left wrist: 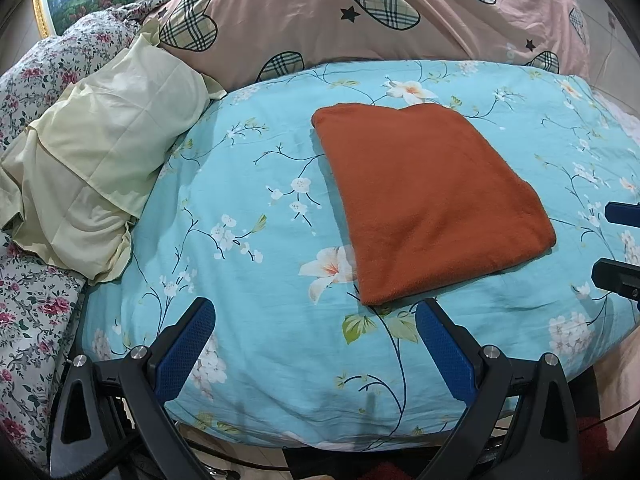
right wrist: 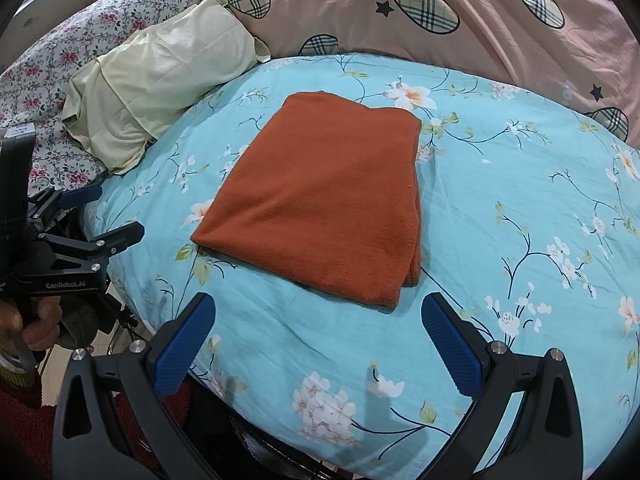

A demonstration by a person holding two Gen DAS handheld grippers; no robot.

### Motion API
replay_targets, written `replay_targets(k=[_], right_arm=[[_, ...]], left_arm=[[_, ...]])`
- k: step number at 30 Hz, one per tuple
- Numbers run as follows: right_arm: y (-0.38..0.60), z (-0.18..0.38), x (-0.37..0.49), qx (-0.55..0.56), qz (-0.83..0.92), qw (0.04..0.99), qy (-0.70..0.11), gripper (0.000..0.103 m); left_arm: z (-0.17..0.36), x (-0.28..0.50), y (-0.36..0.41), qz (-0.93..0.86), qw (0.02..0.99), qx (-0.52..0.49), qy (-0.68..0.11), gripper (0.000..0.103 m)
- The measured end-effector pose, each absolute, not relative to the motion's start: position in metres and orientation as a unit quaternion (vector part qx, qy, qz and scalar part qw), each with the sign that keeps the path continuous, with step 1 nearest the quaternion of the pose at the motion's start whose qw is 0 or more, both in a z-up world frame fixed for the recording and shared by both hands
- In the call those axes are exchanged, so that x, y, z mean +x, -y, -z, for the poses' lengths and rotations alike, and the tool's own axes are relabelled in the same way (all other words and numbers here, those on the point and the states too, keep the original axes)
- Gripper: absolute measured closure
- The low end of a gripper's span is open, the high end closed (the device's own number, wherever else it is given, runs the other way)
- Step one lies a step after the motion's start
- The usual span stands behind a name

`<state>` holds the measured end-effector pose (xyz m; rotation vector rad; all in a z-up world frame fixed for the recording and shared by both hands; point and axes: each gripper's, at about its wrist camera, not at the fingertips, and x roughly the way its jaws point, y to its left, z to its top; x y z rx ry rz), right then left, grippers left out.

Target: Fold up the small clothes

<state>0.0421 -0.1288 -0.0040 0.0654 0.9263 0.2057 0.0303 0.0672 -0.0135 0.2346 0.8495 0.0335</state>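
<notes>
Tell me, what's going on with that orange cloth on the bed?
A person is folding small clothes using a gripper in each hand. The orange cloth already lies folded into a neat rectangle on the blue flowered sheet. The left gripper and the right gripper are both open, near the cloth's close edge, holding nothing. A pale yellow pillow sits off to the left.

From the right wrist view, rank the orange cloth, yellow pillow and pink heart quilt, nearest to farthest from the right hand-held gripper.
1. Orange cloth, folded, just ahead of the right hand-held gripper.
2. Yellow pillow, far left.
3. Pink heart quilt, across the back.
</notes>
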Motion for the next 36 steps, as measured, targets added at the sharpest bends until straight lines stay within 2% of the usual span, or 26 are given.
replay_targets(k=[36], right_arm=[[0.1229, 0.0016, 0.0436, 0.030, -0.101, 0.890, -0.444, 0.000]], left_arm=[[0.0124, 0.0319, -0.0587, -0.015, 0.905, 0.117, -0.408, 0.002]])
